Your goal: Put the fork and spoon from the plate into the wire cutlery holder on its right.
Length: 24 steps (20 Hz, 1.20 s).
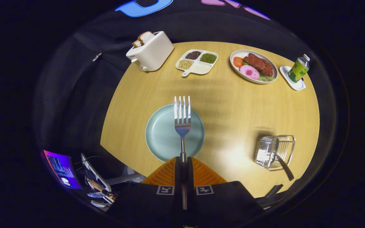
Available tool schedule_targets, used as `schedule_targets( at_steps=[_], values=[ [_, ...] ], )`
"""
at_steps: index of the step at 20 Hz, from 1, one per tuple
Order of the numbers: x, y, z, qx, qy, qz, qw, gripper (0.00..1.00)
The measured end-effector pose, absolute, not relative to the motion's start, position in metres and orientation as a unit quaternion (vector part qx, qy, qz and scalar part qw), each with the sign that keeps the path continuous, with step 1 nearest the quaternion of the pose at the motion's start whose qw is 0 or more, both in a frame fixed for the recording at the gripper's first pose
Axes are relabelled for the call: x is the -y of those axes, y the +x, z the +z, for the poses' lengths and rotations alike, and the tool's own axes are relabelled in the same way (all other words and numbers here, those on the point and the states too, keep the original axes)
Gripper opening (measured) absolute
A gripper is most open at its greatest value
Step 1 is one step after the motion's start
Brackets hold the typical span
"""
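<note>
Both fingers of the gripper (pixel 182 161) press on the handle of the fork (pixel 182 117), whose tines point ahead above the pale green plate (pixel 160 136). Right of the plate on the round wooden table (pixel 233 107) stands the wire cutlery holder (pixel 279 152), a dark handle, probably the spoon (pixel 286 169), leaning out of it. Beyond sit a toaster (pixel 150 50), a divided dish (pixel 198 61), a food plate (pixel 253 66) and a green bottle (pixel 299 69) whose label is too small to read.
</note>
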<state>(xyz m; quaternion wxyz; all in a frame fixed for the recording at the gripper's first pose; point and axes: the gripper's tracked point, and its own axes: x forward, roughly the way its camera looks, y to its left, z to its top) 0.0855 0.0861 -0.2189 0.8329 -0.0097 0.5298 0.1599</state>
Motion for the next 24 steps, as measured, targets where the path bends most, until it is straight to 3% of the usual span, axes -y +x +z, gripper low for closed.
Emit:
schedule_targets(
  at_steps=[5, 12, 24],
  values=[
    [-0.002, 0.080, -0.184, -0.534, -0.008, 0.141, 0.833, 0.10],
    [0.094, 0.078, -0.192, -0.575, -0.031, 0.102, 0.811, 0.10],
    [0.114, 0.055, -0.258, -0.721, -0.055, 0.116, 0.681, 0.10]
  ],
)
